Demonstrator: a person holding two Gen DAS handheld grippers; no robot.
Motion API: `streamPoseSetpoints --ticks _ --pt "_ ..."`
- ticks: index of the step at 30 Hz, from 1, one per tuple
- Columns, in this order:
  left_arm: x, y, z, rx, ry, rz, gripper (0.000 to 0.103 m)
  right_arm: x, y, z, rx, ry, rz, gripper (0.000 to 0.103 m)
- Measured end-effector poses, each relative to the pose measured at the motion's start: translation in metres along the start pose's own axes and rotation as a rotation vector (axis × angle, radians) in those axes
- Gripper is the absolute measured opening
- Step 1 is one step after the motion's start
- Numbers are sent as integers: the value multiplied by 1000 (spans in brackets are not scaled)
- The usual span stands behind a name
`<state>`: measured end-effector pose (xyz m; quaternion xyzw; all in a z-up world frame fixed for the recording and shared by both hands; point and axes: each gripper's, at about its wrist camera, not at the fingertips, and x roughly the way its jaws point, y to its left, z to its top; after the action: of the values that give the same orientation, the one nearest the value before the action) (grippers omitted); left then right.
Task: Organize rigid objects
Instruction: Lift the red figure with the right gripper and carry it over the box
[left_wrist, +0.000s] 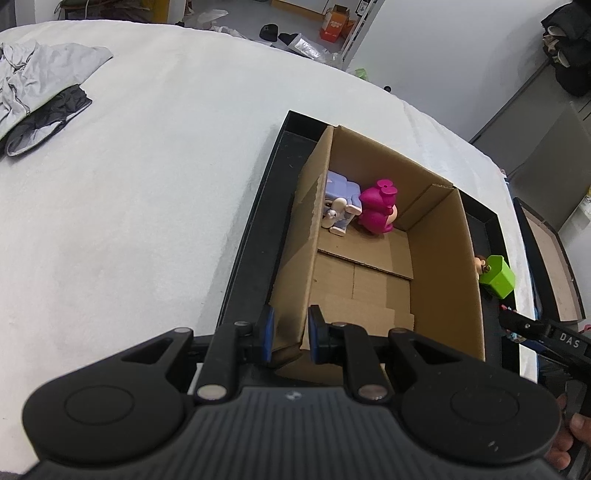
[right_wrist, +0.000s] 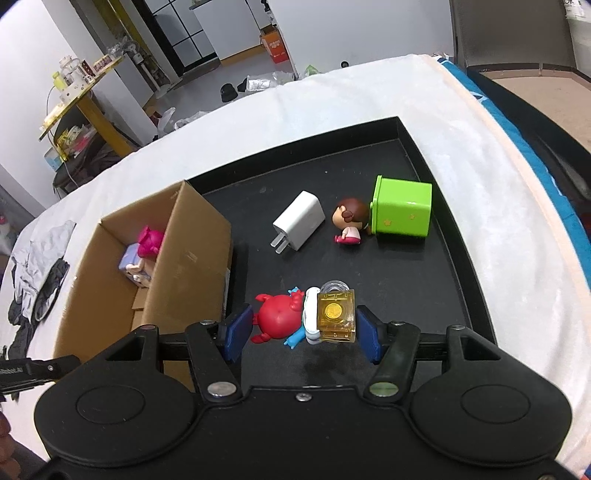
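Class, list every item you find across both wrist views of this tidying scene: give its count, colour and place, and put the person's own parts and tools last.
Cardboard box: one, brown, in the tray's left part.
Figurines in the box: two, one magenta, one lilac, side by side at its far end.
Tray: one, black, on the white cloth.
Charger plug: one, white, lying on the tray.
Green cube: one, on the tray's right side.
Brown-haired figurine: one, lying against the cube.
Red crab figurine: one, red and blue, between the right gripper's fingers.
Clear amber block: one, beside the crab.
Clothes: a grey and dark heap on the cloth.
Left gripper: black, blue pads, clamped on the box wall.
Right gripper: black, blue pads, closed on crab and block.
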<state>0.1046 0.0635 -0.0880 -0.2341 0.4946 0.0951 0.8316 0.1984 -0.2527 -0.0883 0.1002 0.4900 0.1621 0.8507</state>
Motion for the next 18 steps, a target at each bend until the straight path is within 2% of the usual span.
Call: streamPoseSetpoints --ticks 18 --pt "-3 4 0 2 -7 -38 15 -27 35 22 -71 -32 26 59"
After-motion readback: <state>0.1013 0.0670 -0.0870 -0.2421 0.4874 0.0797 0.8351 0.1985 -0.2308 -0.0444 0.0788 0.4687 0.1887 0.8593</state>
